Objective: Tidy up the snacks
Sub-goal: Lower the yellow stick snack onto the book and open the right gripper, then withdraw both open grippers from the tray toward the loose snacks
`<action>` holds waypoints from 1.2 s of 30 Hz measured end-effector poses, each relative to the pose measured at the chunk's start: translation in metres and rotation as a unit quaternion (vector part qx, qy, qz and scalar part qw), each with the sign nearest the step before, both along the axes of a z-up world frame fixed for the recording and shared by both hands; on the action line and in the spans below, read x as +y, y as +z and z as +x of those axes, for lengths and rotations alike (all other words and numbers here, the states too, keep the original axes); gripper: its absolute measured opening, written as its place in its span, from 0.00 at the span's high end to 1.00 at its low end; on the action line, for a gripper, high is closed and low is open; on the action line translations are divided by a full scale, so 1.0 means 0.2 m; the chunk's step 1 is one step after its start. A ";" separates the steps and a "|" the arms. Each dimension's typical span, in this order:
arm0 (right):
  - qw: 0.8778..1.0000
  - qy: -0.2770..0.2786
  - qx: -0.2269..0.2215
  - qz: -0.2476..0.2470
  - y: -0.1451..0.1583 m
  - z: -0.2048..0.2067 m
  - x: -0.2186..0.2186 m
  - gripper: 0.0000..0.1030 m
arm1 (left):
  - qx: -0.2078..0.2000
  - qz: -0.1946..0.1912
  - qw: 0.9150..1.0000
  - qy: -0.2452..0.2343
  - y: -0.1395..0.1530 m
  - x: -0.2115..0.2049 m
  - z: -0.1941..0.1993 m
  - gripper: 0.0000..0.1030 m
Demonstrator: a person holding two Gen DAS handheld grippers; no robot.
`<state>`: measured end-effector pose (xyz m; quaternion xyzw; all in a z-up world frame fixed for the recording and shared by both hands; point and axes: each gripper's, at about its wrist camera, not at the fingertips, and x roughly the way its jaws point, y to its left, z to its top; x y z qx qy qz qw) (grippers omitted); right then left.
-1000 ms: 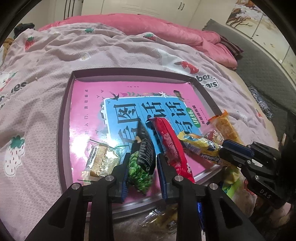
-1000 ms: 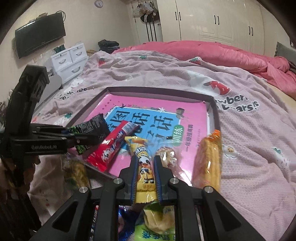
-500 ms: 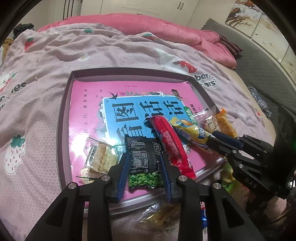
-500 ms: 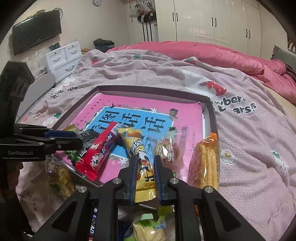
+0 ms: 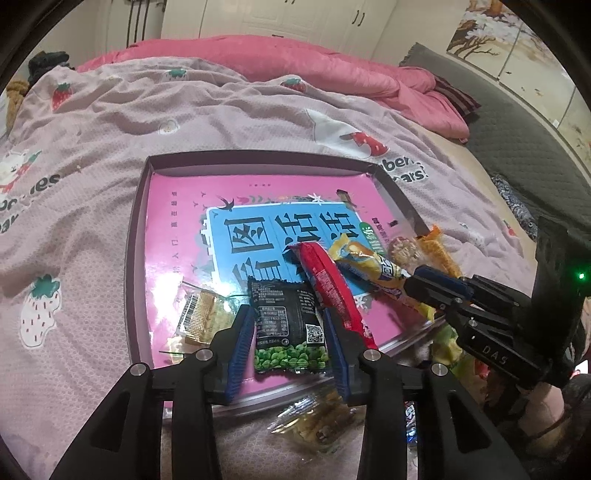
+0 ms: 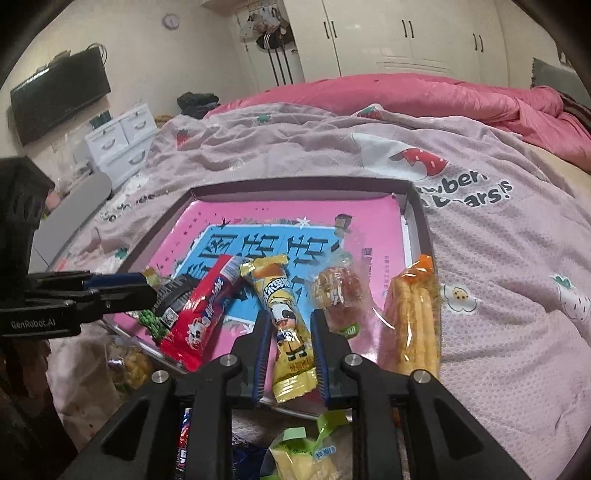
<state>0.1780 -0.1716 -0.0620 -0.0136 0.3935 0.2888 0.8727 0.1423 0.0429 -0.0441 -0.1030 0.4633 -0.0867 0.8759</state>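
My left gripper (image 5: 290, 345) has its two blue-padded fingers spread apart, one on each side of a black packet of green peas (image 5: 289, 325) that lies flat on the near edge of the tray (image 5: 137, 229); I see a narrow gap between each pad and the packet, so nothing is pinched. My right gripper (image 6: 289, 354) is likewise spread, its fingers flanking the near end of a yellow snack stick with a cartoon cow (image 6: 286, 321), and there too a gap shows on both sides. Both packets rest on a pink and blue book cover (image 5: 266, 229) that fills the floor of the shallow dark-rimmed tray. Between the two packets a long red snack bar (image 5: 330, 288) lies at a slant, its near end overhanging the tray rim. To the left of the pea packet sits a clear wrapper holding a pale biscuit (image 5: 199, 317). To the right of the yellow stick is a small clear bag of round brown sweets (image 6: 334, 291), and further right, partly over the tray's right rim and resting on the bedspread, a clear pack of golden wafer rolls (image 6: 415, 321). Nearer to me than the tray, more loose snacks lie in a heap: a clear bag with yellow pieces (image 5: 317, 421) and a yellow and green packet (image 6: 306, 454). The tray sits on a pink strawberry-print bedspread (image 6: 498, 258), with a bright pink quilt (image 5: 280, 62) bunched at the far side and white wardrobes (image 6: 406, 33) beyond.
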 end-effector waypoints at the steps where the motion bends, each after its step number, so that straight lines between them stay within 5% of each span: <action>1: 1.000 -0.001 -0.001 0.004 0.01 0.00 0.00 0.75 | -0.001 0.001 1.000 0.000 0.00 0.00 0.00 0.61; 12: 0.999 -0.011 -0.032 0.034 0.13 -0.06 -0.05 0.55 | -0.009 0.017 1.000 -0.001 0.07 -0.05 -0.06 0.53; 20: 0.997 -0.022 -0.052 0.048 0.20 -0.09 -0.09 0.51 | -0.020 0.024 1.000 0.000 0.13 -0.06 -0.10 0.48; 22: 0.996 -0.027 -0.060 0.052 0.22 -0.11 -0.11 0.40 | -0.022 0.025 0.999 0.001 0.15 -0.07 -0.12 0.47; 36: 0.989 -0.069 -0.112 0.068 0.36 -0.24 -0.21 0.26 | -0.041 0.024 0.999 -0.011 0.27 -0.12 -0.21 0.44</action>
